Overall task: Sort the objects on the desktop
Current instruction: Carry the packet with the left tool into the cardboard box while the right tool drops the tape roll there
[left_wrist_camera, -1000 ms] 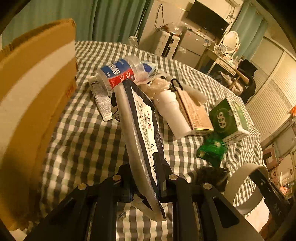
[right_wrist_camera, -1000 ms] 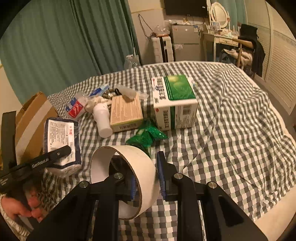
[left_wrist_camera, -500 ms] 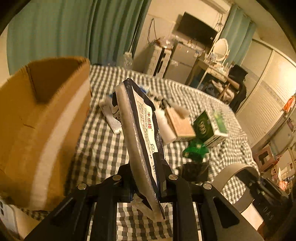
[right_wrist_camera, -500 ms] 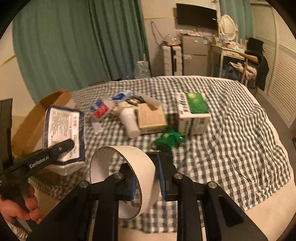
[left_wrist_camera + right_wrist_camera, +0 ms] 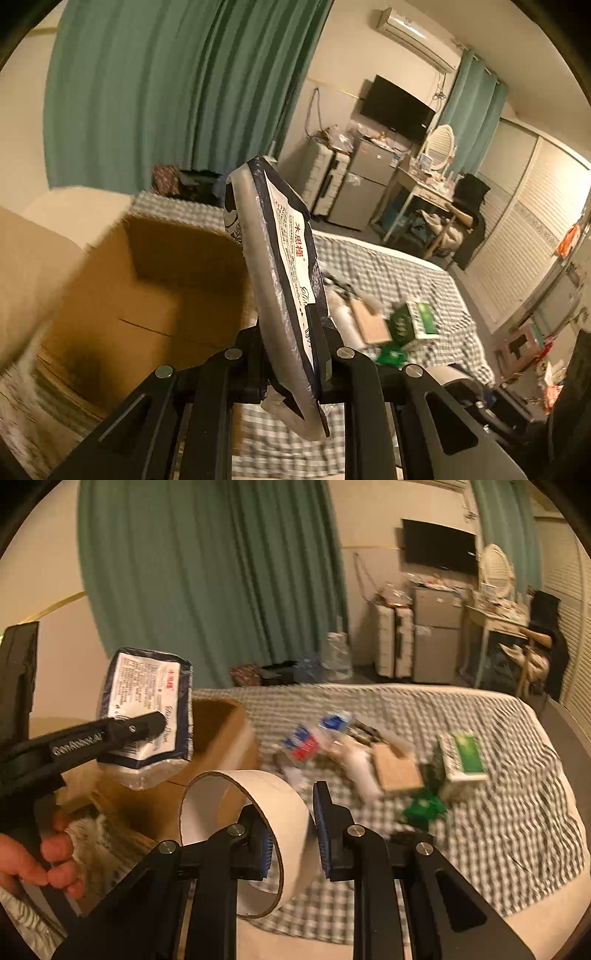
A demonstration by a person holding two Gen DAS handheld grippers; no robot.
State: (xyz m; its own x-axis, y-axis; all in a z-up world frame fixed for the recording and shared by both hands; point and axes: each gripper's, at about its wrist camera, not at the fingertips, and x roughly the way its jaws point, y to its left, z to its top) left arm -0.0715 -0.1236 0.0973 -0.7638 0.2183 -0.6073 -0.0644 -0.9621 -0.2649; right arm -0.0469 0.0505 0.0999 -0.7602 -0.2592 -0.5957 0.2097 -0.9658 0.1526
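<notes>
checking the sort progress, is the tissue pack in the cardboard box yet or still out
Out. The tissue pack hangs in the air, clamped in the left gripper, above and beside the open cardboard box; it is not inside it.

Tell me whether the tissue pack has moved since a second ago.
Yes. The tissue pack, clamped in the left gripper, has risen from beside the cardboard box to above its open top, over the checkered cloth.

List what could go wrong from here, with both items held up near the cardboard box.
1. The tissue pack is gripped only near its lower end by the left gripper; it stands tall and tilted and might slip.
2. The tape roll is pinched through one wall by the right gripper; it could swing or drop outside the cardboard box.
</notes>
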